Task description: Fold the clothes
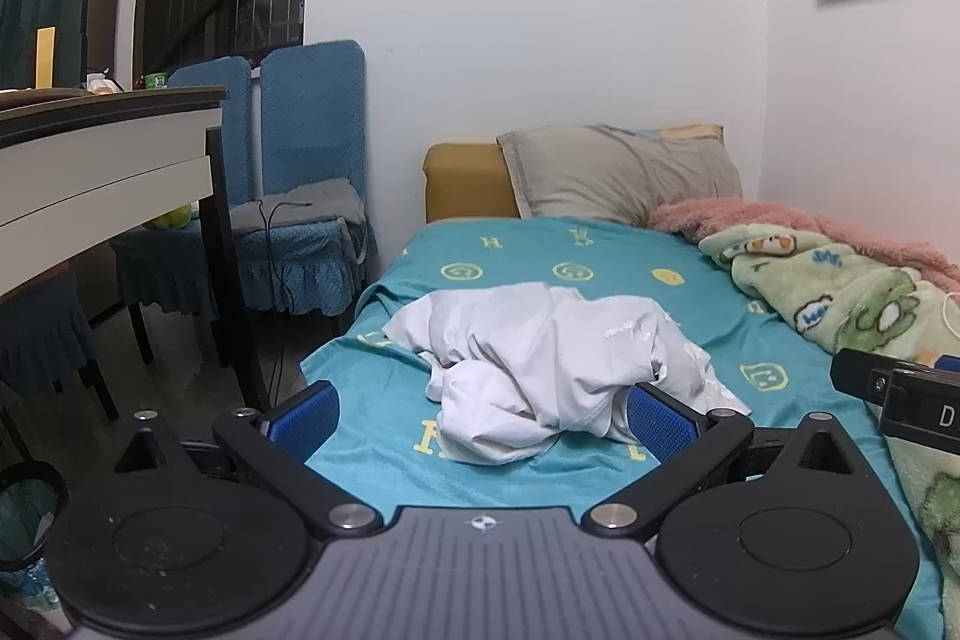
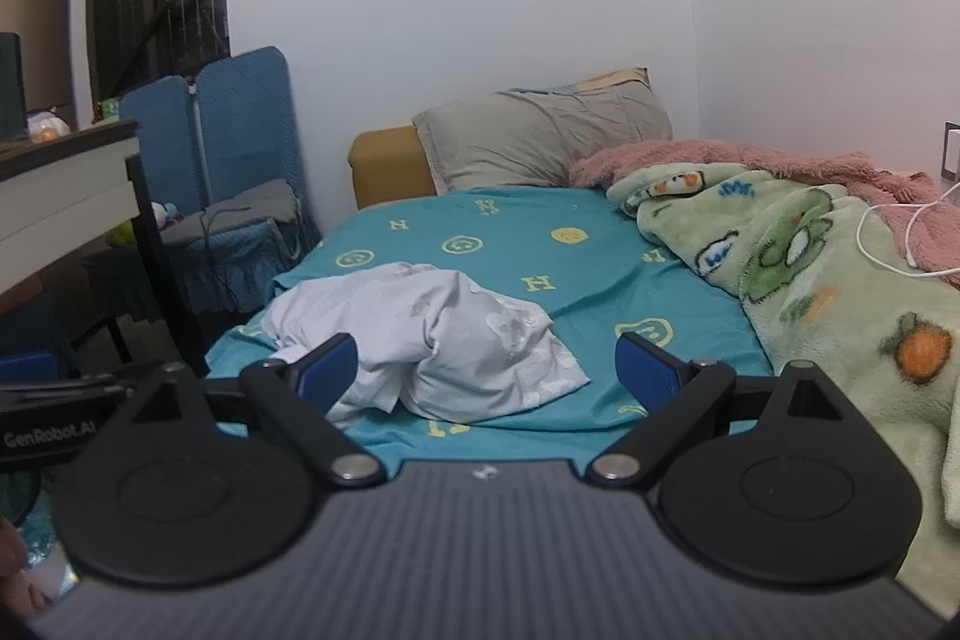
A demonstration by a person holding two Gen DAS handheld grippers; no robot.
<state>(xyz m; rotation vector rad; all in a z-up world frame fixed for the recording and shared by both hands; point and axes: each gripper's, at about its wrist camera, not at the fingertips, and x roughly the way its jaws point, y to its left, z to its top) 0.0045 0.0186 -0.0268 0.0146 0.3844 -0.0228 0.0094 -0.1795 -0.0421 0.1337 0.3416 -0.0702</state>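
Note:
A crumpled white garment (image 1: pixel 540 364) lies in a heap on the teal bed sheet (image 1: pixel 600 256). It also shows in the right wrist view (image 2: pixel 432 340). My left gripper (image 1: pixel 480 418) is open, its blue pads on either side of the heap's near end, just short of it. My right gripper (image 2: pixel 489 376) is open and empty, hovering just short of the garment, which lies left of centre between its fingers. The right gripper's body shows at the right edge of the left wrist view (image 1: pixel 900 394).
A grey pillow (image 1: pixel 618 172) and yellow headboard (image 1: pixel 468 184) stand at the far end. A green cartoon blanket (image 2: pixel 810 280) and pink fleece (image 2: pixel 750 160) cover the bed's right side. A table (image 1: pixel 108 148) and blue chairs (image 1: pixel 300 172) stand left of the bed.

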